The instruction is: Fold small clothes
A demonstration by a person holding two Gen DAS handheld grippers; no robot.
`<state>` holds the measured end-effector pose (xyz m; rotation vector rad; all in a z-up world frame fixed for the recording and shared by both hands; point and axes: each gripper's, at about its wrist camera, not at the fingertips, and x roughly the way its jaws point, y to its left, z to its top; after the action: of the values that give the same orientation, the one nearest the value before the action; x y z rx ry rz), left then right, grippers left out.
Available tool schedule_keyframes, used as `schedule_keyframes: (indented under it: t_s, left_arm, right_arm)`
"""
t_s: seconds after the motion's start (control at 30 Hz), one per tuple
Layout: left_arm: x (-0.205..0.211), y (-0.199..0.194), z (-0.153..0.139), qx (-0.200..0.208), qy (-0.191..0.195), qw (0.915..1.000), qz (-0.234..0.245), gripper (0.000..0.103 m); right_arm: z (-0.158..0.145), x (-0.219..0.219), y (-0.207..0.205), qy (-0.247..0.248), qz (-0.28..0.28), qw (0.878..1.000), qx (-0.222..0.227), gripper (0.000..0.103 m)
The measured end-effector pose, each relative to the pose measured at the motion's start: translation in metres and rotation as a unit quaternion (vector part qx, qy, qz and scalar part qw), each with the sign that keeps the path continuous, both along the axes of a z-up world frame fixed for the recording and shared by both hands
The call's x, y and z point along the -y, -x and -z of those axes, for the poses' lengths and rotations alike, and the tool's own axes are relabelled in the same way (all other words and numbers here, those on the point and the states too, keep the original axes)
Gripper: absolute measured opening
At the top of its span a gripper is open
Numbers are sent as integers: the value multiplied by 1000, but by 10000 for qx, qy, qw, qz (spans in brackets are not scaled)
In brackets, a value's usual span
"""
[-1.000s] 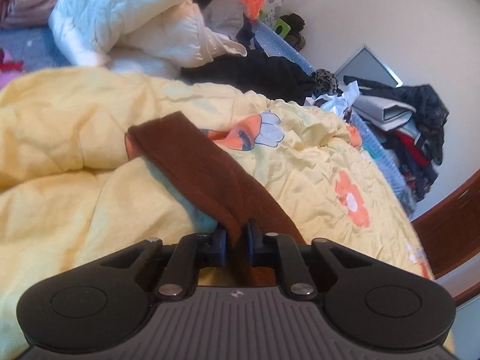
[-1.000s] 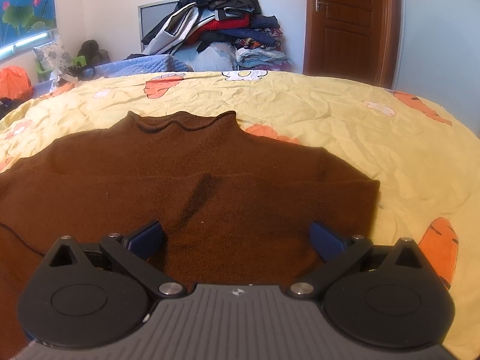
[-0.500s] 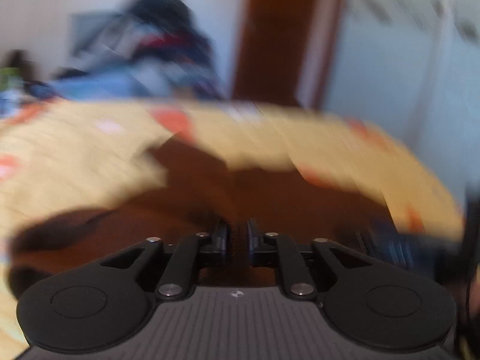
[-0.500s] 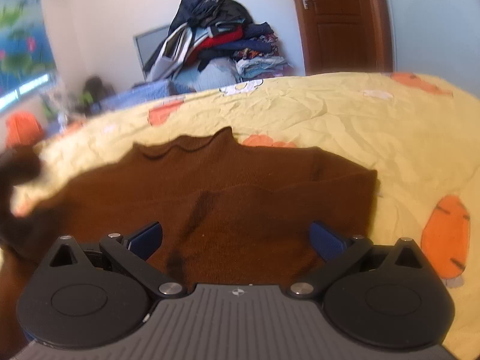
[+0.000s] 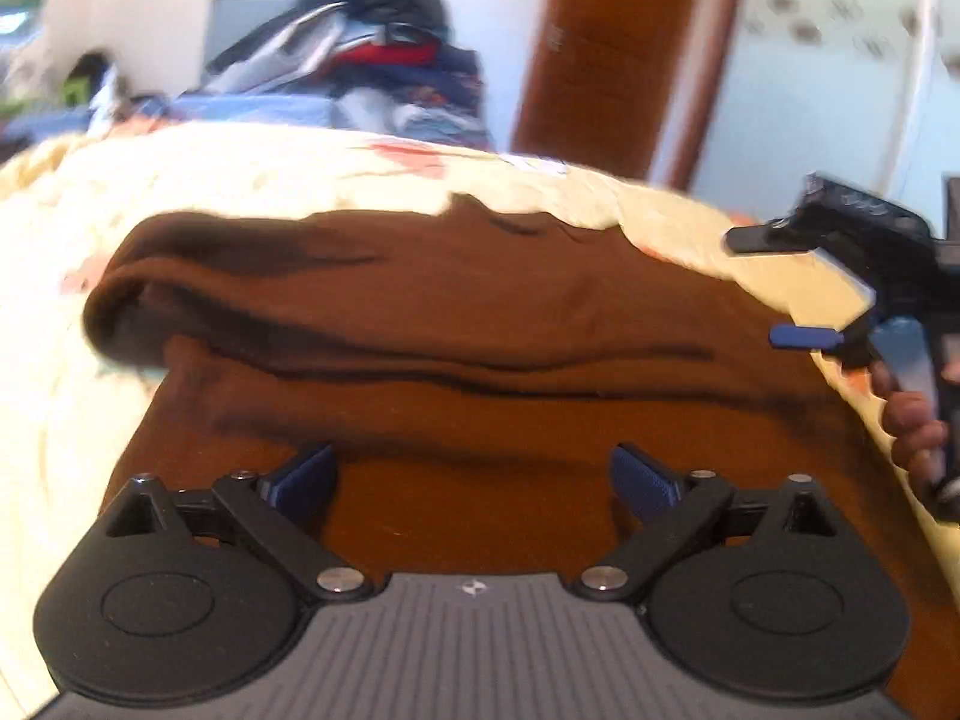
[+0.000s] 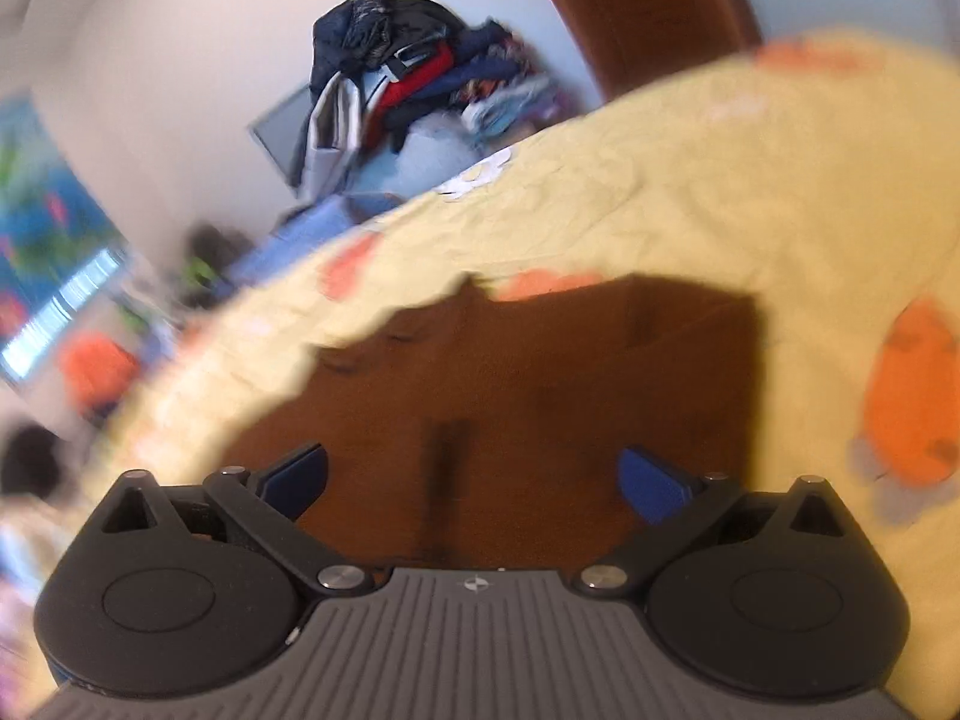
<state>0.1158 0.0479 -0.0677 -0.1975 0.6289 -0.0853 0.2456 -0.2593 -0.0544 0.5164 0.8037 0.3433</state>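
Observation:
A brown knit sweater lies on the yellow bedspread, with its left sleeve folded across the body as a thick roll. My left gripper is open and empty just above the sweater's near part. My right gripper is open and empty over the sweater, tilted. The right gripper also shows at the right edge of the left wrist view, held by a hand beside the sweater.
The yellow bedspread with orange carrot prints covers the bed. A pile of clothes stands against the far wall beside a wooden door. More clutter lies blurred at the left.
My left gripper carried the sleeve over onto the sweater's body, then opened and let it go. My right gripper stayed open and has tilted and pulled back.

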Motion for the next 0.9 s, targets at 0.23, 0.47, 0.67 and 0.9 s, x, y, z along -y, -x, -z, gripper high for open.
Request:
schedule_keyframes:
  t_s: [0.23,0.47,0.67,0.9]
  left_arm:
    - [2,3,-3,-31,-169,9998,104,103]
    - [4,-6,1,17,27,10000,94,103]
    - [-22,8,-24,382,297,9987,142,103]
    - [-144,-1,-42,351,1824,9762,-1122,103]
  right_arm:
    - [4,-58,-40,915,-1007,9850,-1059,71]
    - [3,-78,-47,1333,-1193,9780,-1076,20]
    - [-57,-42,-31,145,-1225,9917,-372,14]
    - [-28,57,-33,267,-306,9954,-864,15]
